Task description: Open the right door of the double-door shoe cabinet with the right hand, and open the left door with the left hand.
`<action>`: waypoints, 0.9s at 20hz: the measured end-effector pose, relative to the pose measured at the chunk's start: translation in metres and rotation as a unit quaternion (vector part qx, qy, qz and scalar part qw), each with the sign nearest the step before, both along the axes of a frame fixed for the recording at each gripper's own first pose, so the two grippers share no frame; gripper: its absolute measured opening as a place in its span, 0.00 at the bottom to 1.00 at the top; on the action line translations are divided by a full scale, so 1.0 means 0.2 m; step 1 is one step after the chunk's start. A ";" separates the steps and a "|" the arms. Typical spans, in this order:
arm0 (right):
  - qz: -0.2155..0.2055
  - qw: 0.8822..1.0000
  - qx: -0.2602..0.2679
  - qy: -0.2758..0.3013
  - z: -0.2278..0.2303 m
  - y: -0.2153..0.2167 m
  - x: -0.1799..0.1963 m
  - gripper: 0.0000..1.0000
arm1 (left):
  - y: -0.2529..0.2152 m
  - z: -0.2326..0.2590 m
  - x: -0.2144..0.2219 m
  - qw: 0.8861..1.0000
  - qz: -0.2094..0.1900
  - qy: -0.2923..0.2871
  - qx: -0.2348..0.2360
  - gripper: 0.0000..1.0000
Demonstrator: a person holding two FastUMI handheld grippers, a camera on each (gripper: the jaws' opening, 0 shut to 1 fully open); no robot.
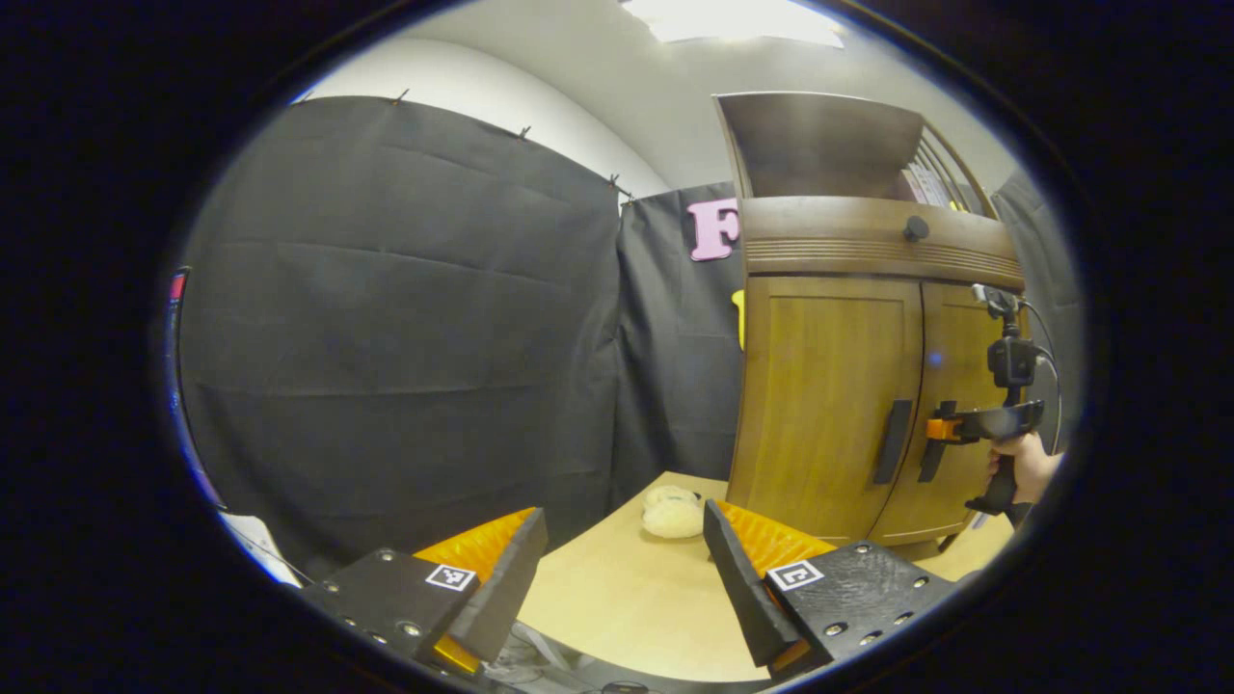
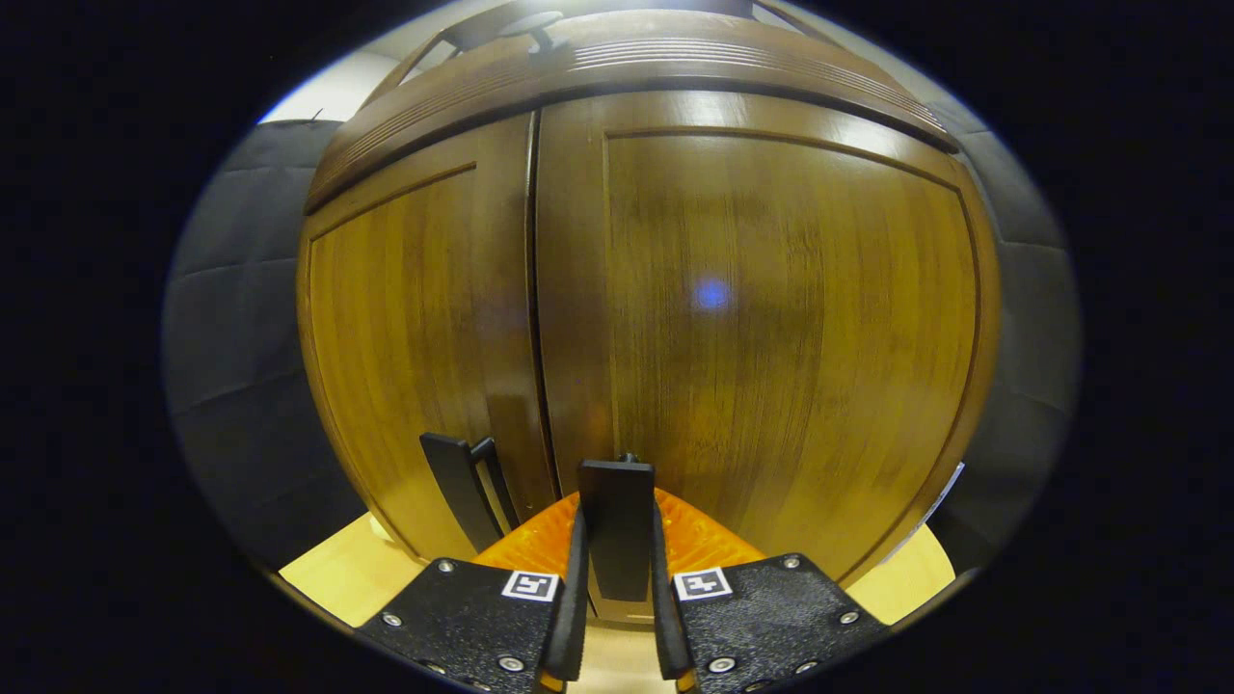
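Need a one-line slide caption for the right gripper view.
Right claw shut on the right door handle of the wooden shoe cabinet, both doors closed.

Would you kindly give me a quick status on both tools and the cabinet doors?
Right tool shut on right door handle. Left tool open, back from cabinet. Both doors closed. Pale soft object on table by cabinet.

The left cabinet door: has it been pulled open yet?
No, the left door sits flush beside the right door, both closed.
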State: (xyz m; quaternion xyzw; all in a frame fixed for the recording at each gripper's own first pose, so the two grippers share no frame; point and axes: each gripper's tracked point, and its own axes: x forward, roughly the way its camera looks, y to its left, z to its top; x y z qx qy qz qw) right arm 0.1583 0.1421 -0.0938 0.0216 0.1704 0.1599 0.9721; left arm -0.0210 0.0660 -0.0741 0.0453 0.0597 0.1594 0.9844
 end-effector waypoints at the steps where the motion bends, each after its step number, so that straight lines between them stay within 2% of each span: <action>1: 0.002 1.000 -0.002 0.002 0.01 -0.01 -0.01 0.29 | 0.02 0.00 -0.02 1.000 -0.002 -0.001 0.001 0.97; 3: 0.006 1.000 -0.002 0.007 0.02 -0.01 -0.02 0.28 | 0.07 -0.02 -0.05 1.000 -0.002 0.001 0.004 0.97; 4: 0.008 1.000 0.000 0.011 0.02 -0.01 -0.02 0.28 | 0.11 -0.03 -0.07 1.000 -0.001 0.002 0.002 0.93; 5: 0.008 1.000 0.002 0.013 0.04 -0.01 -0.02 0.28 | 0.14 -0.03 -0.08 1.000 -0.001 0.000 -0.001 0.97; 8: 0.007 1.000 0.002 0.013 0.02 -0.01 -0.01 0.28 | 0.21 -0.01 -0.14 1.000 -0.004 -0.006 -0.001 0.97; 9: 0.006 1.000 0.002 0.013 0.02 -0.01 -0.02 0.28 | 0.21 0.00 -0.16 1.000 -0.009 -0.006 0.003 0.93; 11: 0.002 1.000 0.003 0.011 0.00 -0.01 0.00 0.28 | 0.19 0.00 -0.19 1.000 -0.021 -0.006 0.009 0.97; 17: -0.013 1.000 0.003 0.024 0.00 -0.02 0.00 0.28 | 0.08 -0.02 -0.22 0.998 -0.066 -0.002 0.011 0.97; 18: -0.015 1.000 0.004 0.024 -0.01 -0.02 0.00 0.27 | 0.04 -0.02 -0.23 0.997 -0.077 -0.001 0.005 0.89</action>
